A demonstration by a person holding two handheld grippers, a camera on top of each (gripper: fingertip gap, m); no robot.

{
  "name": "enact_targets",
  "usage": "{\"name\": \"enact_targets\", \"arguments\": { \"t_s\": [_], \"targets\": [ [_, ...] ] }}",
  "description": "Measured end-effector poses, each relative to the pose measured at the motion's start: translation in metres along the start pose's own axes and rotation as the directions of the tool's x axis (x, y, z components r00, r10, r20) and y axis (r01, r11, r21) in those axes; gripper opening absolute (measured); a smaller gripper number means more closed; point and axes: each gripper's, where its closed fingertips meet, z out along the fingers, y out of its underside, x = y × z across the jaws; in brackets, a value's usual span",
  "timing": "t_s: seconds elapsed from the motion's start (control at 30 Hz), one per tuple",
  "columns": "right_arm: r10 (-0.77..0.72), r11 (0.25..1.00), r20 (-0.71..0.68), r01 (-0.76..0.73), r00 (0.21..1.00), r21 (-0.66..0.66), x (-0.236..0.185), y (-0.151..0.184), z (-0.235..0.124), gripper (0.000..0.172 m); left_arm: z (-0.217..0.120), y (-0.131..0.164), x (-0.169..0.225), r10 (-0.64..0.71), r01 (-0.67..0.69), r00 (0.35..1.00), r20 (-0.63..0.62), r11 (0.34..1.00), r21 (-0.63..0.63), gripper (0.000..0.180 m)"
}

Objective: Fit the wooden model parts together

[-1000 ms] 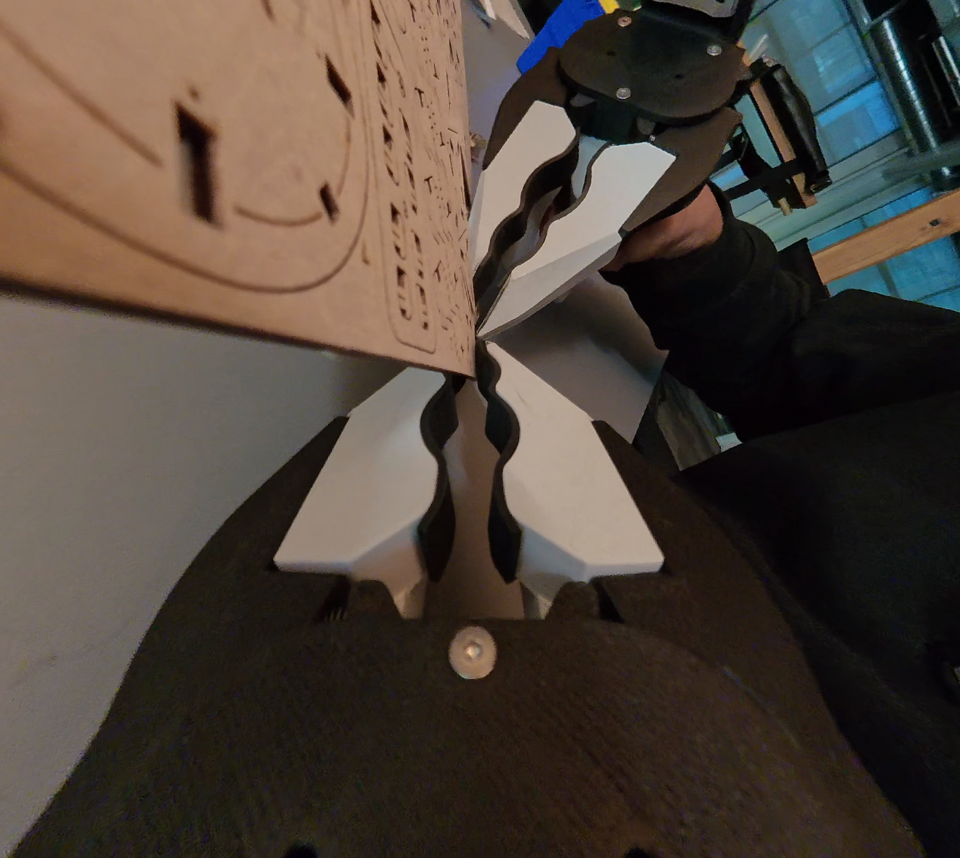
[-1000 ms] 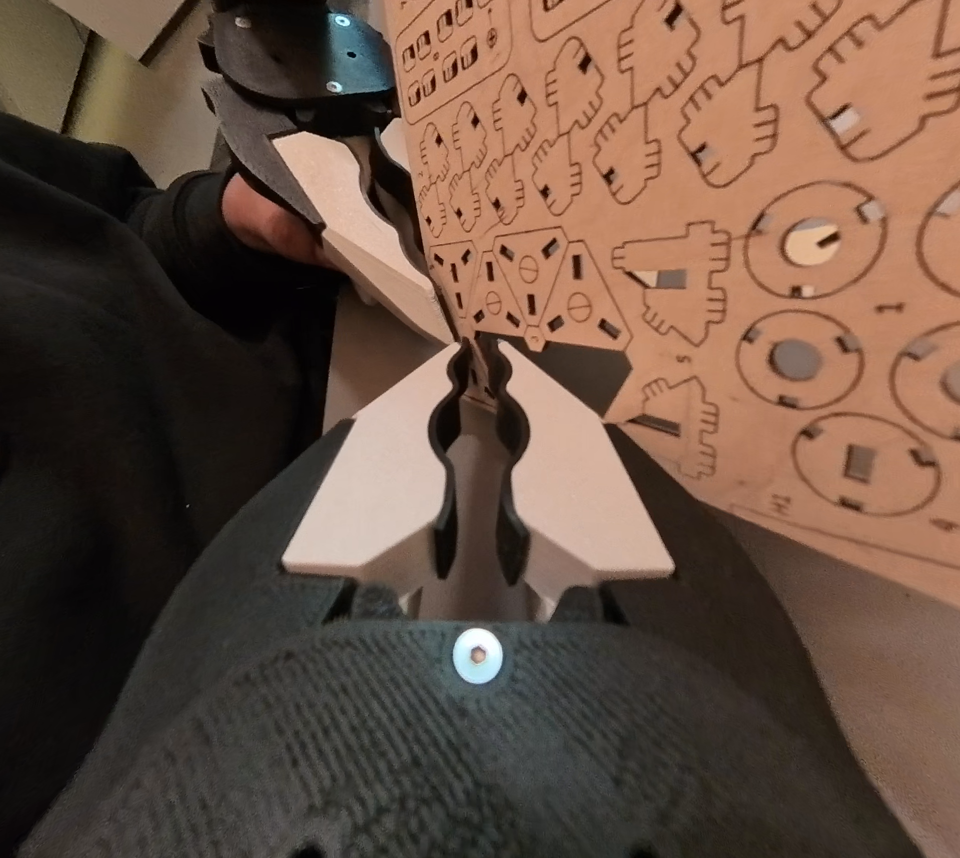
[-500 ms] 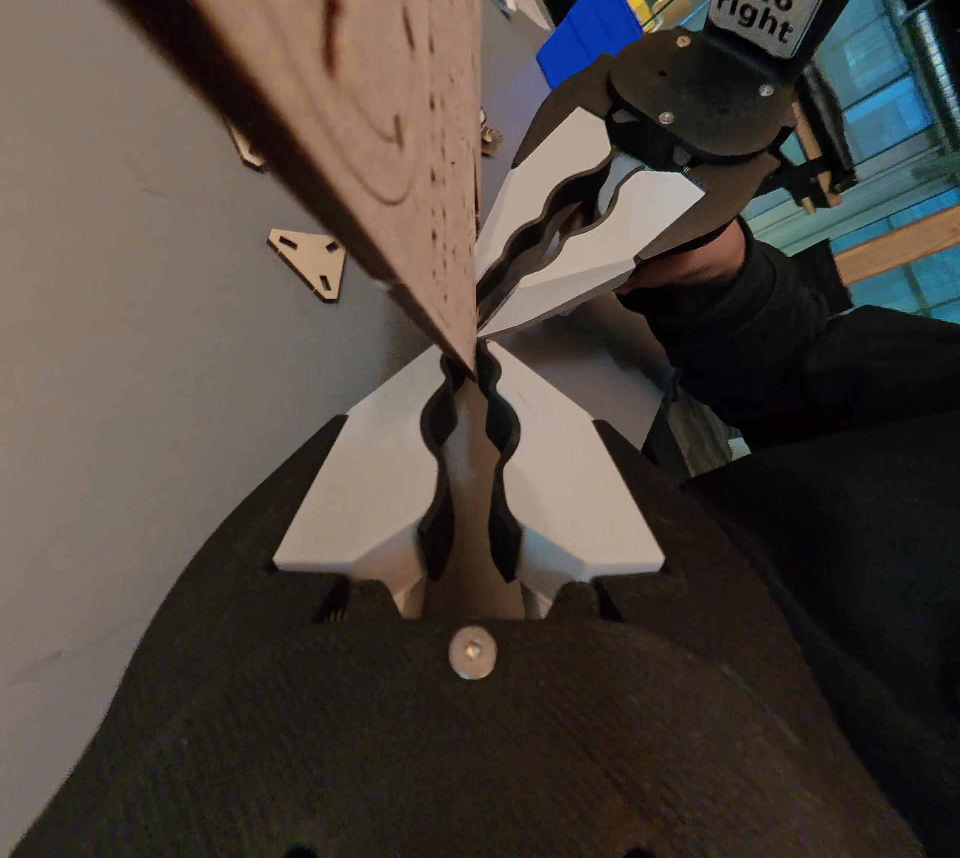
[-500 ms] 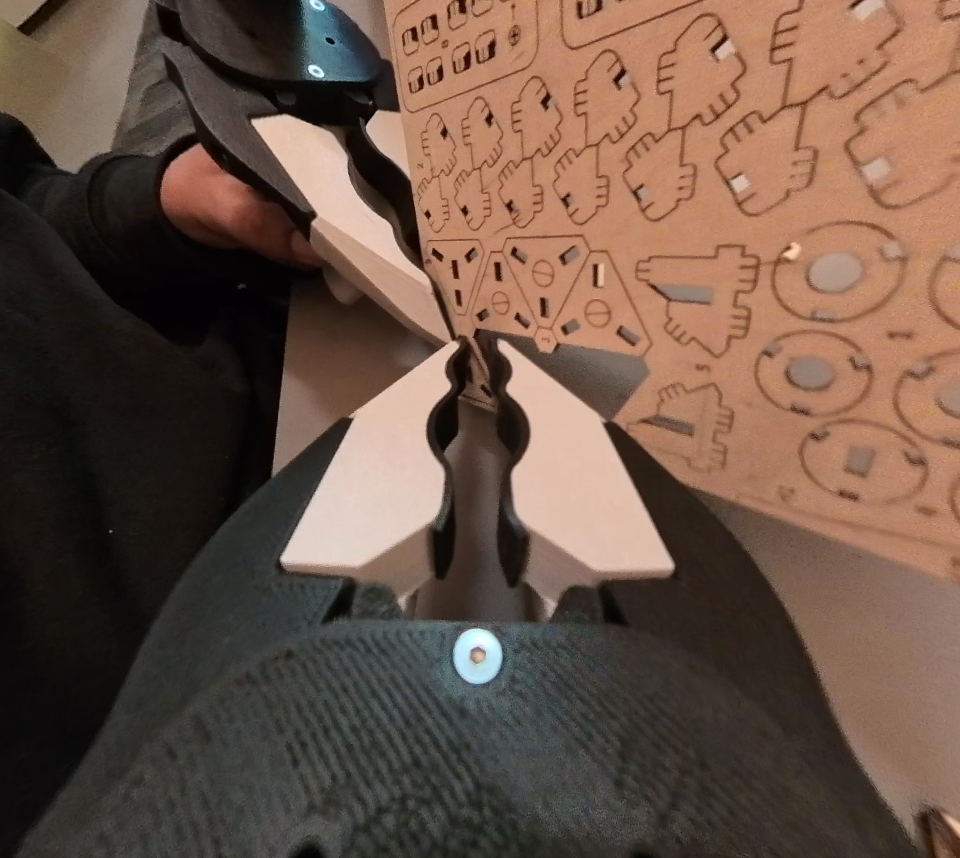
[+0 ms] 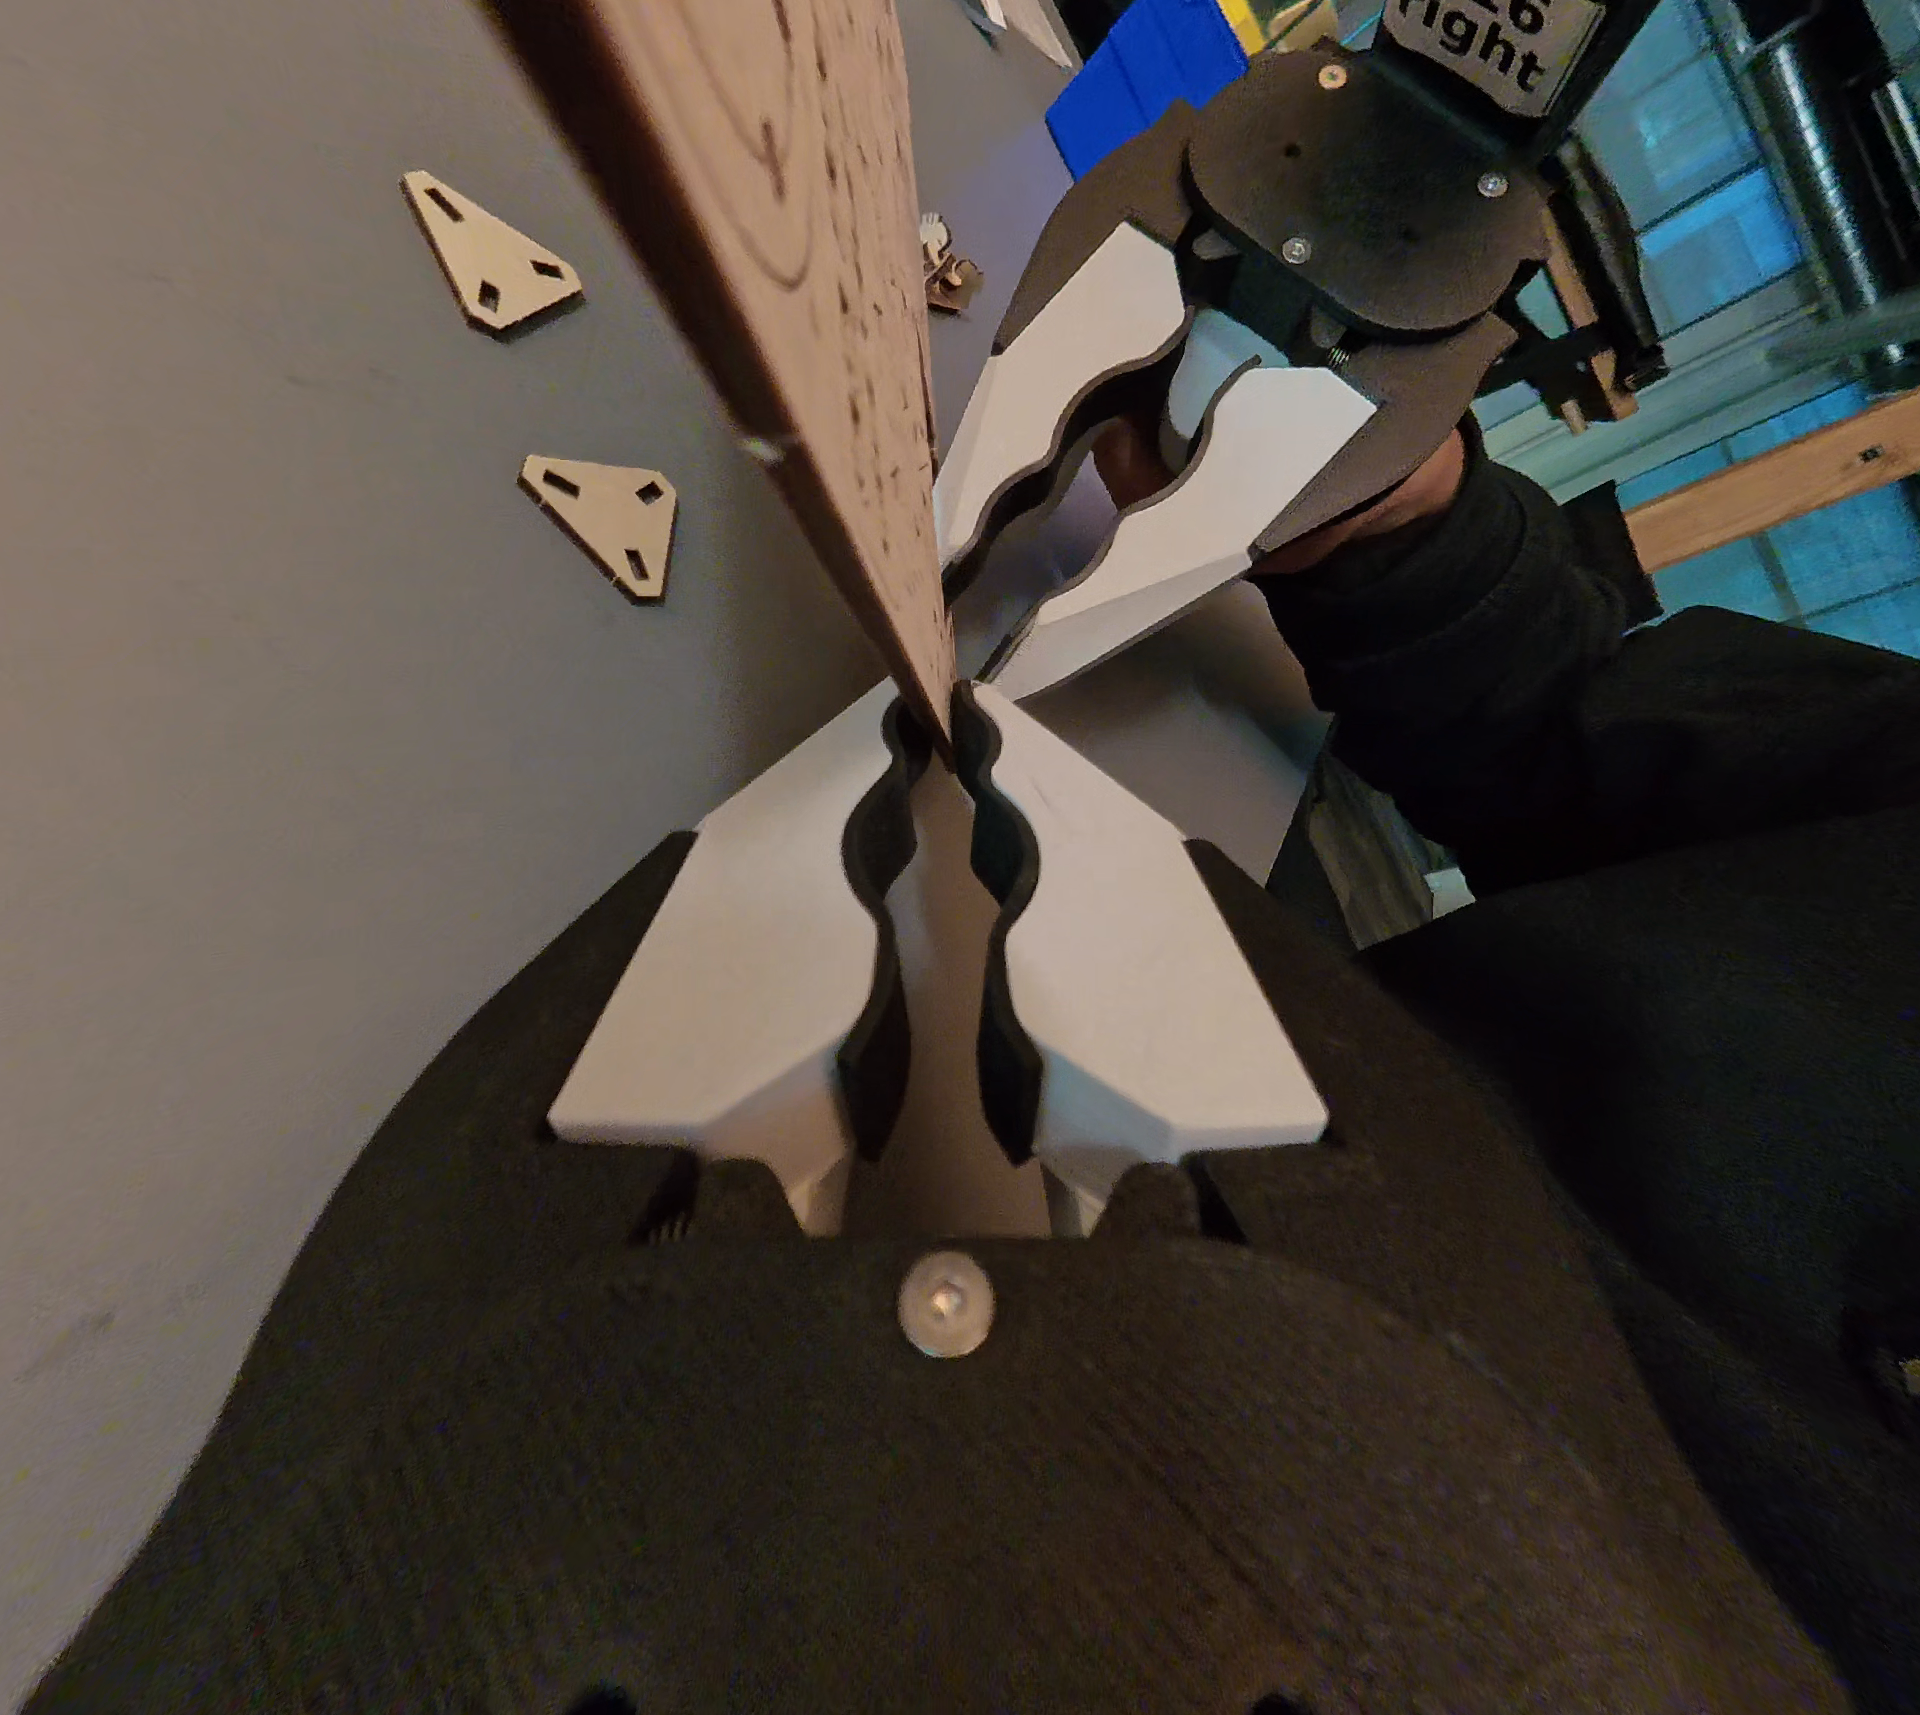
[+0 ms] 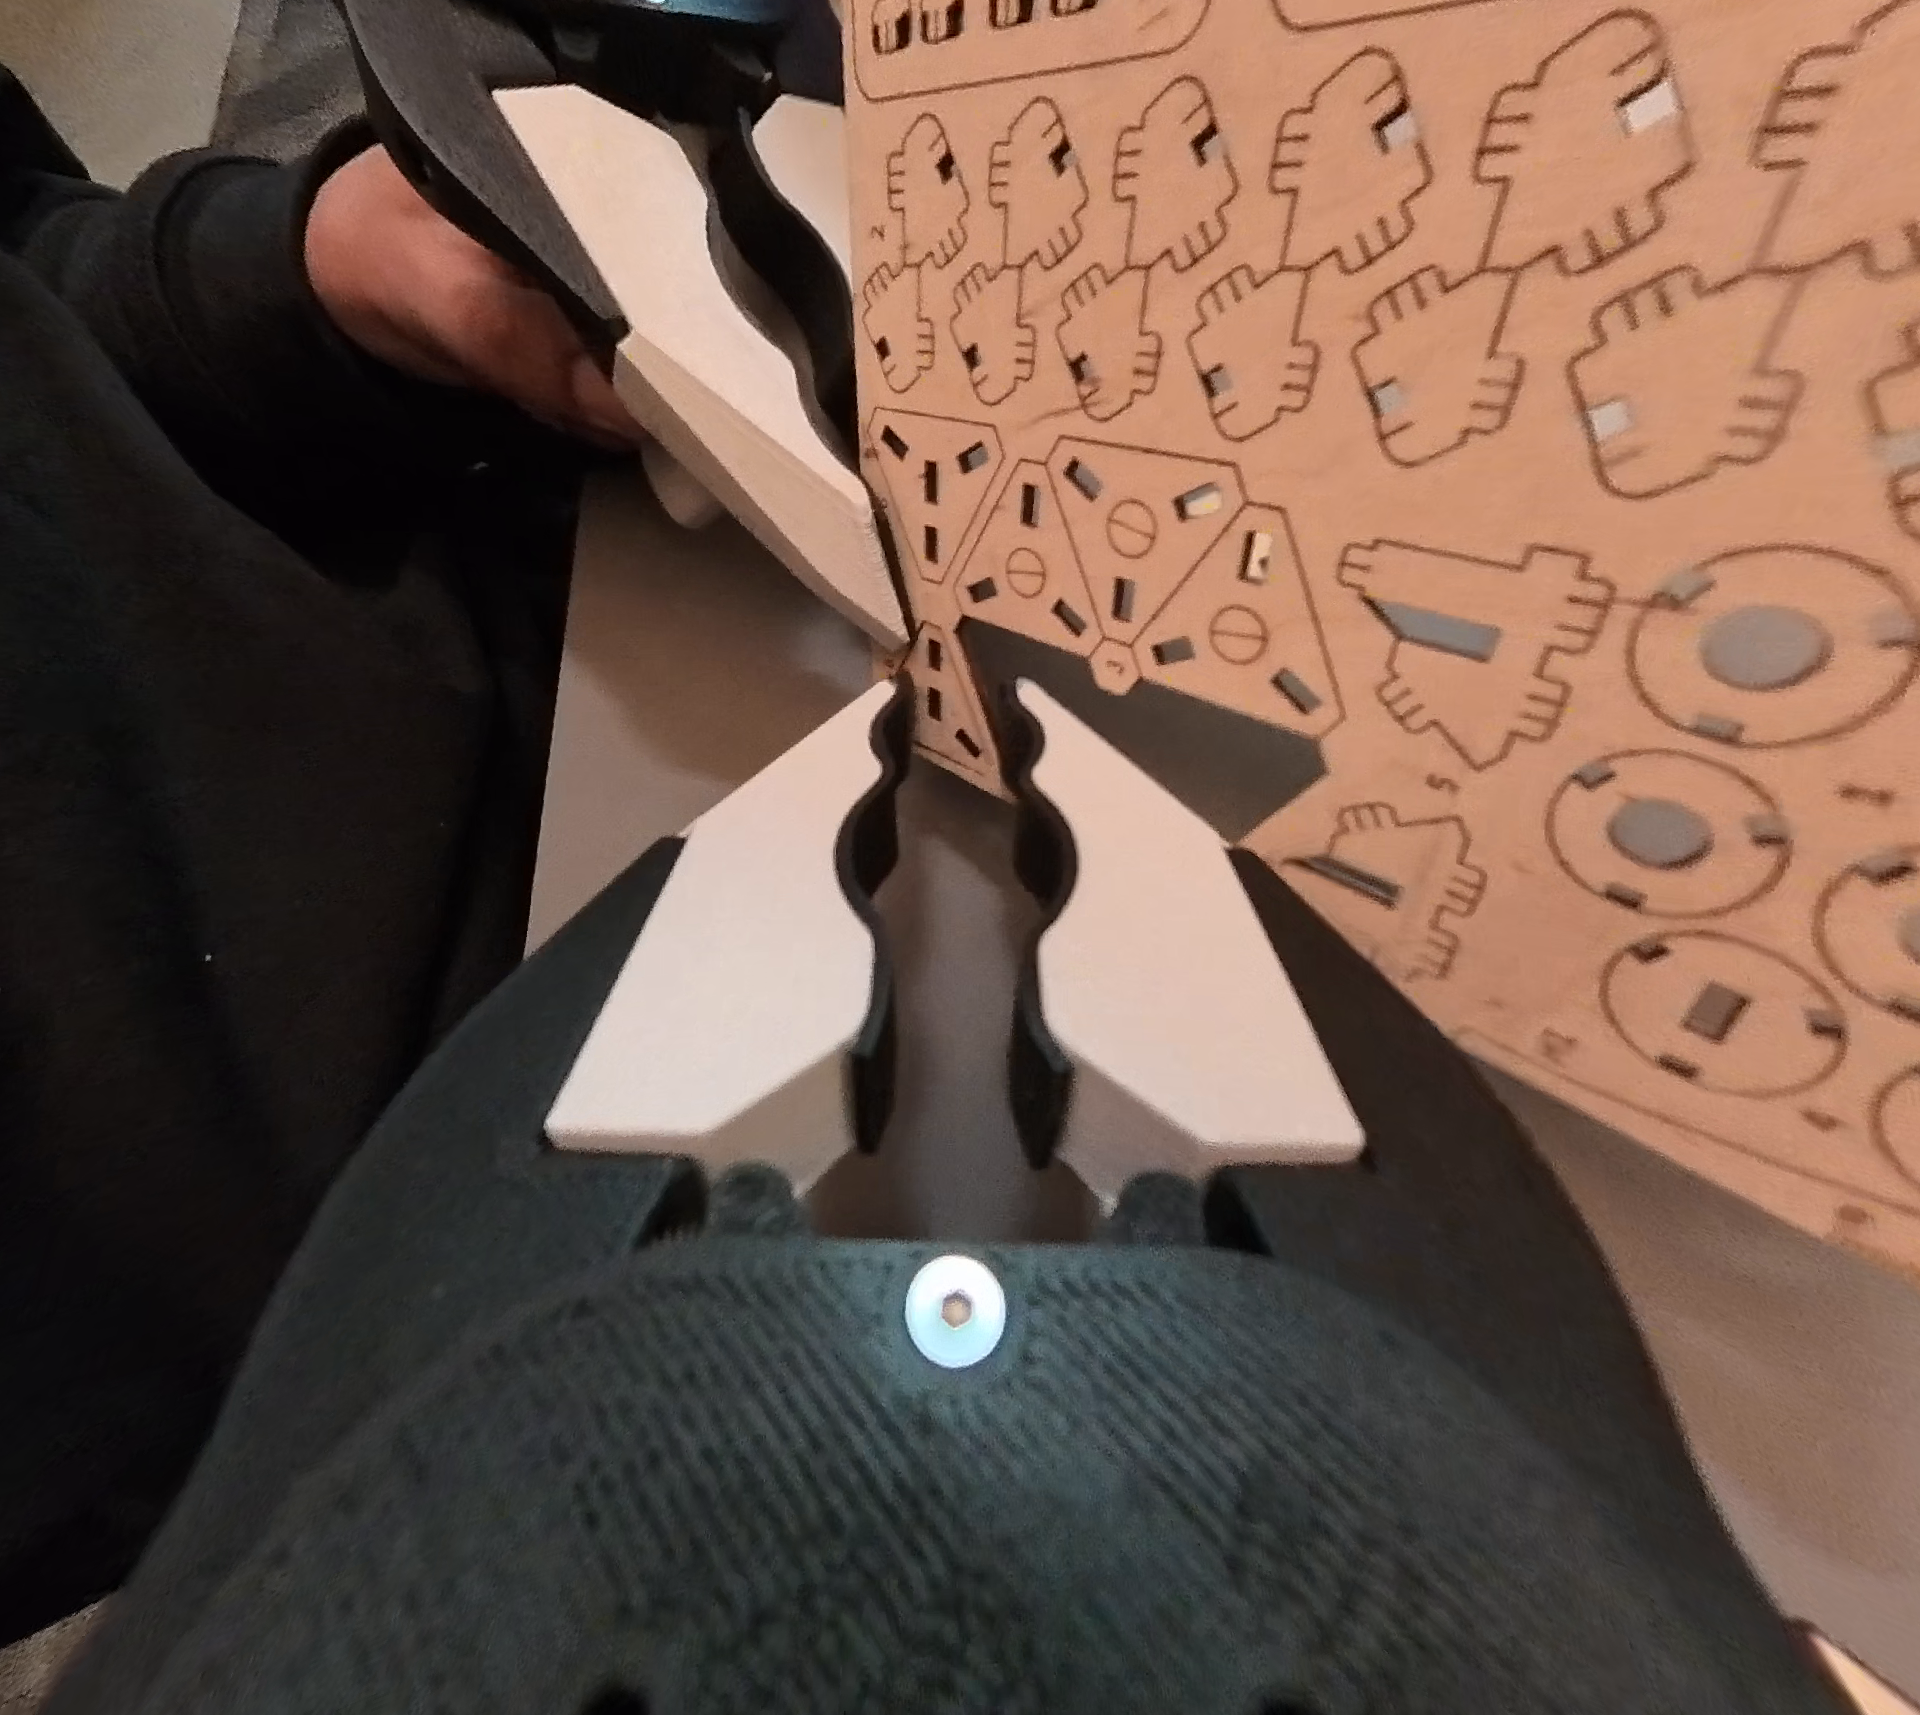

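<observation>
Left gripper (image 5: 940, 709), centre of the left wrist view, is clamped tight on the bottom corner of a tan laser-cut plywood sheet (image 6: 1351, 315), holding it up on edge above the grey tabletop (image 5: 260, 730).

Right gripper (image 6: 961, 709), centre of the right wrist view, has its jaws narrowly parted around a small triangular slotted plywood piece (image 6: 951, 715) that hangs at the sheet's lower corner. The left pad looks to touch the piece's edge; whether the right one presses cannot be told. The piece looks tilted out of the sheet's plane, with a dark empty cut-out (image 6: 1143, 730) just right of it. Judged step: working one part out of the sheet while the other tool steadies it. A firm pinch on the piece looks needed before any pull.

Two loose triangular plywood pieces (image 5: 488, 252) (image 5: 603, 527) lie flat on the table, left of frame.

Containers: one blue plastic bin (image 5: 1143, 76) at upper centre, far off; contents not visible.
</observation>
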Motion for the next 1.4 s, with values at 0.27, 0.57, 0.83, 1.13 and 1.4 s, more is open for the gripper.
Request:
{"name": "enact_targets", "arguments": {
  "t_s": [0.27,0.57,0.83,1.13,1.4],
  "targets": [
    [0.061,0.998,-0.015,-0.060,0.998,0.014,0.004,0.009,0.011,0.011,0.004,0.006,-0.009,-0.018,0.020,0.998,0.062,0.999,-0.045,0.000],
    [-0.007,0.998,-0.119,0.015,0.993,0.064,0.003,-0.001,0.007,0.011,-0.001,0.000,-0.005,-0.031,0.031,0.999,0.028,0.999,0.009,0.000],
    [0.009,0.987,-0.148,0.014,0.989,0.159,0.005,-0.013,-0.007,0.007,-0.008,-0.009,-0.002,-0.056,0.058,0.998,-0.025,0.995,0.079,0.003],
    [0.027,0.990,-0.079,-0.016,0.997,0.137,0.004,-0.009,-0.001,0.004,-0.006,-0.007,-0.006,-0.059,0.058,0.998,0.009,0.996,0.066,0.000],
    [-0.006,0.993,-0.149,0.023,0.989,0.113,0.011,-0.005,0.004,0.002,-0.003,-0.004,-0.012,-0.059,0.056,0.996,0.067,0.997,0.045,0.000]
  ]
}}
